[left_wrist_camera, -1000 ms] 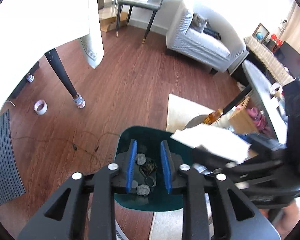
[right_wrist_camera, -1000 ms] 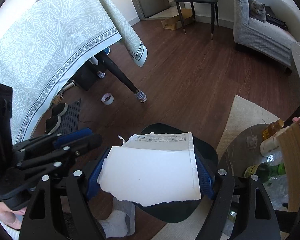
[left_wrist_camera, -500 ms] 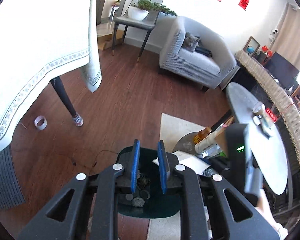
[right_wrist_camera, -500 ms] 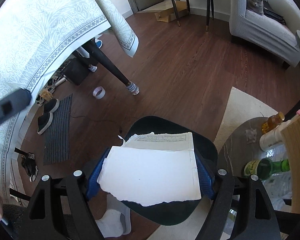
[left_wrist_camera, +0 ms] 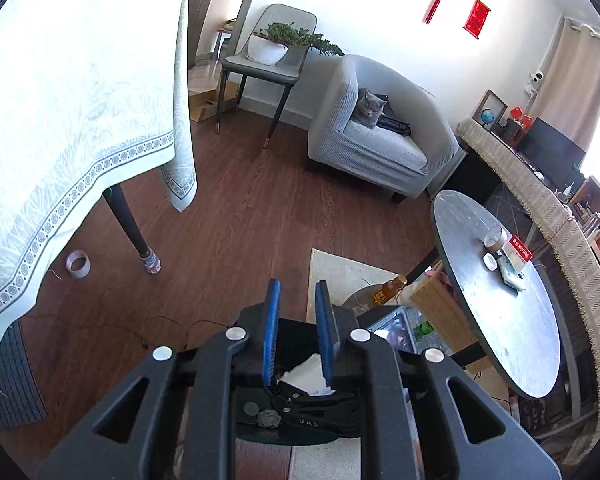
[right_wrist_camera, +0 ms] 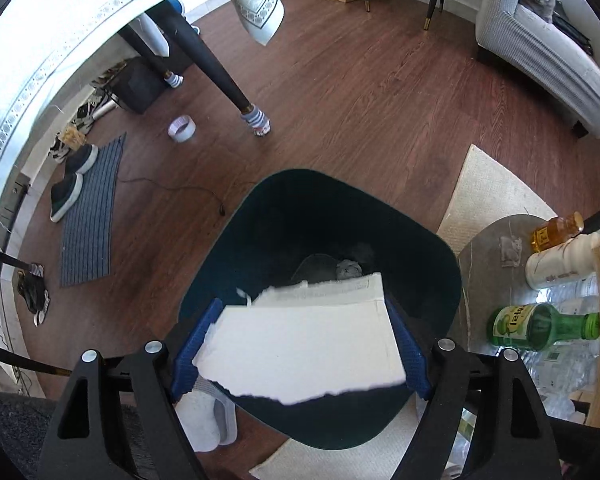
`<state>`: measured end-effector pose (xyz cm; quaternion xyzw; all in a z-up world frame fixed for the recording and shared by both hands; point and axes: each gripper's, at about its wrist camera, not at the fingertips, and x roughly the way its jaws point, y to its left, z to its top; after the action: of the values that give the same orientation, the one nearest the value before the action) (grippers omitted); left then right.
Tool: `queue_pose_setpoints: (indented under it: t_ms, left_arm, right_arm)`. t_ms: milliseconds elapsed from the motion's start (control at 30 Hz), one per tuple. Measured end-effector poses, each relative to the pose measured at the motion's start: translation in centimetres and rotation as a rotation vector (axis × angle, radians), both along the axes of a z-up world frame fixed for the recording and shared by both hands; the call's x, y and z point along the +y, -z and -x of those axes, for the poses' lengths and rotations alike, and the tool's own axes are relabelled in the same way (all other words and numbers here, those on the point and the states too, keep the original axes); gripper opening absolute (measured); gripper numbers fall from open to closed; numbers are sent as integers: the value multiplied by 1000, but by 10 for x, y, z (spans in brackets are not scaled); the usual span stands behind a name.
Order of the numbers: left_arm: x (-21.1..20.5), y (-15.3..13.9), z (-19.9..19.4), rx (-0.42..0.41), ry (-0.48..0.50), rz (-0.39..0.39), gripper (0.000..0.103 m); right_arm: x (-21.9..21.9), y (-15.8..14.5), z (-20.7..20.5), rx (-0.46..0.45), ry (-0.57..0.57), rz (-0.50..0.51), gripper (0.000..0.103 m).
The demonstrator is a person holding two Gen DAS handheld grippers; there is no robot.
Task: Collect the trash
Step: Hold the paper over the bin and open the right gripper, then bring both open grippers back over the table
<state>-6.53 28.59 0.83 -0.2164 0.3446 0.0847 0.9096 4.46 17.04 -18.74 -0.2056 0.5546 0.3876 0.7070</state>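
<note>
Premises: a lived-in home living room. Evidence: dark wood-plank floor (left_wrist_camera: 252,216); grey upholstered armchair (left_wrist_camera: 380,140) occupied by a grey cat (left_wrist_camera: 367,109); dining table under a pale patterned tablecloth (left_wrist_camera: 72,112); red paper wall decorations (left_wrist_camera: 476,14); round grey side table (left_wrist_camera: 496,304); dark slip-on shoes (right_wrist_camera: 74,184) beside a striped grey floor mat (right_wrist_camera: 92,216).

Matt torn white paper (right_wrist_camera: 304,344), glossy green glass bottle (right_wrist_camera: 540,326), wood-grain floor (right_wrist_camera: 360,112).

torn white paper sheet (right_wrist_camera: 304,344) hangs flat over the dark green bin's (right_wrist_camera: 228,240) opening.
</note>
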Motion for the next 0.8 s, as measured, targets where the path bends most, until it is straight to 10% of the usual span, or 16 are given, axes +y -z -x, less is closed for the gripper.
queue_pose_setpoints:
  t_ms: [333,800]
  left_arm:
    - [5,-11,3,-34,-10,16,18]
    - [-19,-34,1,-117,19,-14,26]
  right_arm:
    - [-1,-1,4,-24,-14,-3,84]
    - [-32,-104,3,-190,-7,-233,70]
